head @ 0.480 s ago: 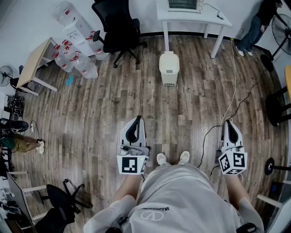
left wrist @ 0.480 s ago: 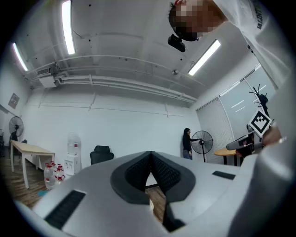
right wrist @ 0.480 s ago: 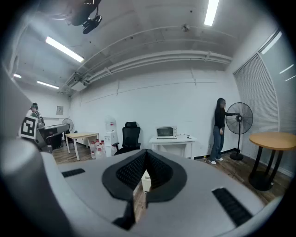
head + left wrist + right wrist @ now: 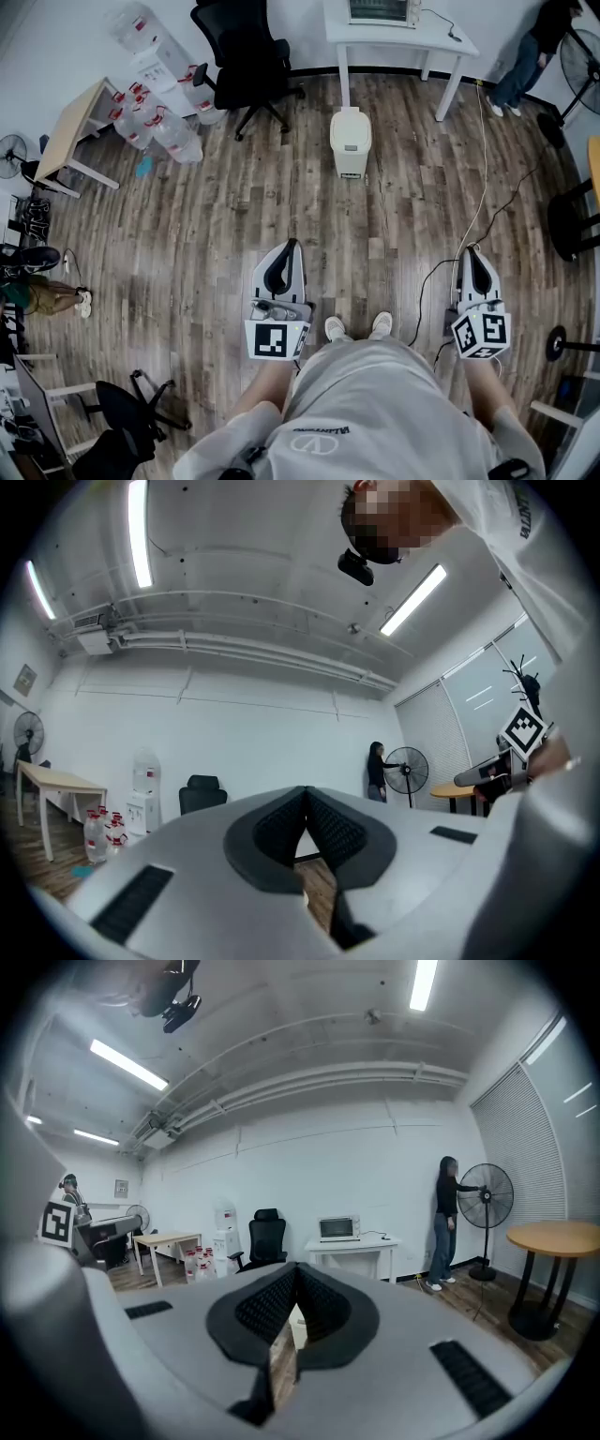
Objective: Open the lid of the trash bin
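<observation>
The cream trash bin (image 4: 351,141) stands with its lid down on the wood floor at the person's 12 o'clock, near a white table (image 4: 433,34), with a black office chair (image 4: 246,56) at its 10 o'clock. Well apart from the bin, the left gripper (image 4: 289,247) at its 7 o'clock and the right gripper (image 4: 472,251) between 4 and 5 o'clock each have jaws pressed together on nothing.

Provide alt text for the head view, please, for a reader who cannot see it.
A person standing on a wood floor holds the left tongs and right tongs low, both shut and empty, pointing toward a cream trash bin well ahead, its lid closed. Beyond it stand a white table and a black office chair.
</observation>
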{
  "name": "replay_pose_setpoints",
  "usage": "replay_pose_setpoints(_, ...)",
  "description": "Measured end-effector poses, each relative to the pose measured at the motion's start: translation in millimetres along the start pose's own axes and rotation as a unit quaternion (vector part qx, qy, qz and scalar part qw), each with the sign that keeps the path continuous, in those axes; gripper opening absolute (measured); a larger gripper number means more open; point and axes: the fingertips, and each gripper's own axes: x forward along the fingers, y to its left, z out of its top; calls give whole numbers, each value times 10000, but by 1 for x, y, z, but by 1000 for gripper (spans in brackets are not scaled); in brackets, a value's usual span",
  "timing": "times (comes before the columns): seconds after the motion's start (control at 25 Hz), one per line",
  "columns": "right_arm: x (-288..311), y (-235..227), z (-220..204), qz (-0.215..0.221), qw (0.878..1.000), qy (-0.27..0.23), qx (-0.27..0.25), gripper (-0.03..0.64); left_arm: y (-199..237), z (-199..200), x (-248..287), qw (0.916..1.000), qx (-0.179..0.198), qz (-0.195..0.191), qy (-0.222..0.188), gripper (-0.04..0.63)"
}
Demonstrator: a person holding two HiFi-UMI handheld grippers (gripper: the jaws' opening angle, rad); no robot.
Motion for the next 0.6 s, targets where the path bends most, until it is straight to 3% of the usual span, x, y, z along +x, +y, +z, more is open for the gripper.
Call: replay_pose_setpoints(0.6, 25, 69, 2, 166, 9996, 40, -225, 15, 20, -14, -2, 9980, -461, -433, 55, -2)
